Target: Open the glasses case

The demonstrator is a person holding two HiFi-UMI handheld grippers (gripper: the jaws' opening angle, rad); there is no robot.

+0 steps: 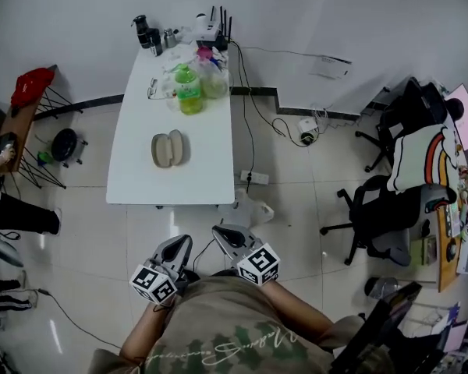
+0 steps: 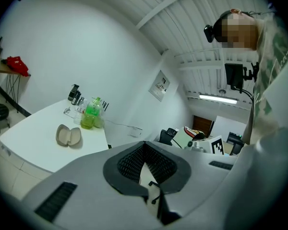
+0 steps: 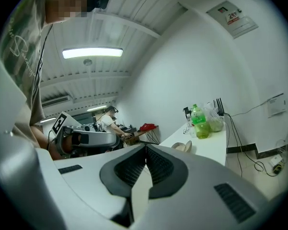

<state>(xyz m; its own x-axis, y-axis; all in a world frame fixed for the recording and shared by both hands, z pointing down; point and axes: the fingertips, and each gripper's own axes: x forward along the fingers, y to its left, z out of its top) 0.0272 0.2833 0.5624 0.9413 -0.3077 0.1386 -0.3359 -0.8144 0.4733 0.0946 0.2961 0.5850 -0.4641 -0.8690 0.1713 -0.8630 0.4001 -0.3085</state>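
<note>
1. Head view looks steeply down from above the person; the table point(image 1: 140, 174) is far off, upper centre.
2. Left gripper view looks about level along its jaws, table point(image 2: 33, 150) at left.
3. Right gripper view likewise, table point(image 3: 213, 145) at right.
4. All share the glasses case point(image 1: 167, 148).

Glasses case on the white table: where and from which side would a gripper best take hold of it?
The glasses case seems to lie open, two shells side by side. Probably pinch one shell's outer long rim from above, one jaw inside the hollow: that thin raised wall suits narrow jaws.
</note>
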